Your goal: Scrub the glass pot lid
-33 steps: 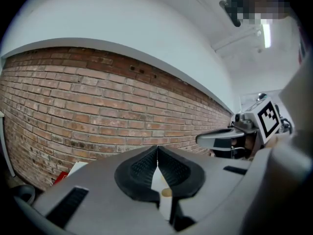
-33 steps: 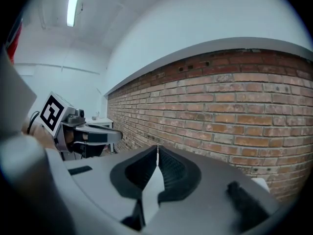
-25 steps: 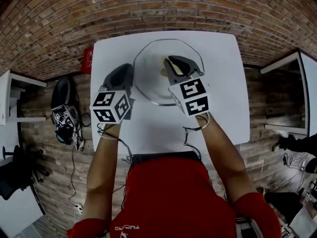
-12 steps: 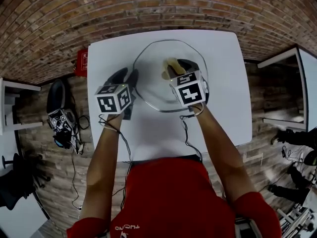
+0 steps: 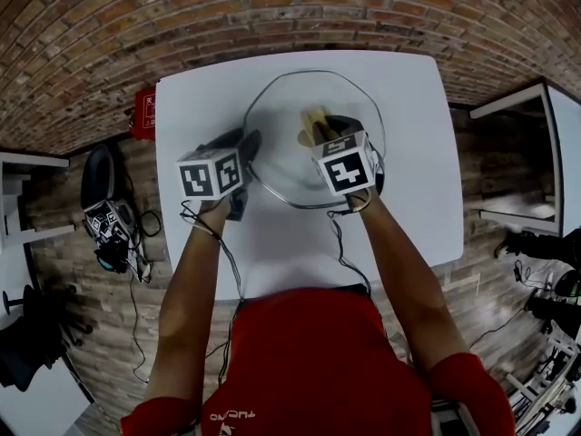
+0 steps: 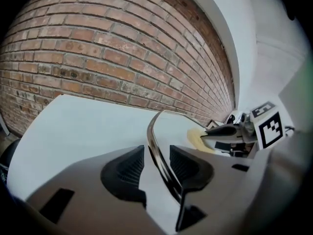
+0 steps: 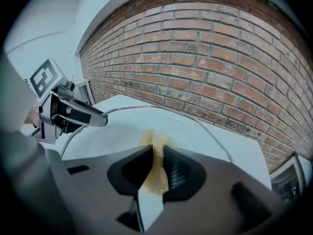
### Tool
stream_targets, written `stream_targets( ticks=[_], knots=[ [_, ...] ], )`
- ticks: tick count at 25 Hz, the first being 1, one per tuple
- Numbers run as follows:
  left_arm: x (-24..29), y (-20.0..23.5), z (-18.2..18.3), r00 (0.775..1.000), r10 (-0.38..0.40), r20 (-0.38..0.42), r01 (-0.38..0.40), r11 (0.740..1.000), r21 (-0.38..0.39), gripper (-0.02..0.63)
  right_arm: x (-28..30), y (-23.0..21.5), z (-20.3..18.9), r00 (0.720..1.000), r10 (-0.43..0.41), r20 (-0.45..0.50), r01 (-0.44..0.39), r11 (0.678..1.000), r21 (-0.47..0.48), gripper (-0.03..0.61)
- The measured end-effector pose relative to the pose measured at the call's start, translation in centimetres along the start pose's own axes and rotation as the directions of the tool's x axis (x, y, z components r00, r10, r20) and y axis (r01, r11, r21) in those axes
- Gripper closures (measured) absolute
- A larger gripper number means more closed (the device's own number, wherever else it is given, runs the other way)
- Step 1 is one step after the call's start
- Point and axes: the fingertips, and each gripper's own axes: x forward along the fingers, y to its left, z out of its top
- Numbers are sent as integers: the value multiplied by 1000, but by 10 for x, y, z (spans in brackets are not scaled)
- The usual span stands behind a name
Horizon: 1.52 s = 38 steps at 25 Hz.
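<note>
The glass pot lid (image 5: 283, 148) is lying flat on the white bench (image 5: 413, 162), near its far edge by the brick wall. A yellow sponge (image 5: 313, 119) is sitting on the glass near its middle. The left gripper (image 5: 243, 145) is straddling the lid's metal rim (image 6: 155, 146) at the left edge. Its jaws have just been opening and are standing wide, with the rim running between the pads but not pinched. The right gripper (image 5: 327, 127) has just been closing, and its pads are now squeezing the sponge on the glass. Scrubbing is seemingly only beginning: the sponge is being gripped, the lid is not yet being steadied, and the whole surface is still waiting to be worked.
</note>
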Motion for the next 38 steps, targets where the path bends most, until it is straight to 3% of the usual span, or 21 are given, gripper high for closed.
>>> stream_targets(
  ticks=[6, 13, 19, 23, 27, 33, 38],
  knots=[
    [1, -4, -1, 999, -39, 9, 40, 999, -33, 479, -6, 5, 7, 1000, -8, 23, 8, 1000, 21, 526],
    [0, -3, -2, 1000, -30, 6, 30, 999, -34, 485, 0, 19, 58, 992, 23, 122, -29, 998, 50, 527],
    [0, -3, -1, 1000, -27, 2, 27, 999, -25, 484, 36, 30, 79, 993, 47, 107, -49, 999, 20, 527],
    [1, -4, 0, 999, -35, 1, 35, 999, -20, 483, 44, 18, 74, 996, 9, 86, -9, 1000, -9, 528],
    [0, -2, 1, 999, -36, 2, 36, 999, -21, 483, 39, -13, 60, 997, -55, 50, 53, 998, 31, 526],
    [-1, -2, -1, 999, -42, -2, 42, 999, -15, 483, 13, -81, 25, 978, -206, -22, 207, 974, 91, 526],
    [-2, -1, -1, 999, -40, -5, 40, 999, -10, 483, -1, -66, 29, 985, -173, 14, 170, 978, 124, 527]
  ],
)
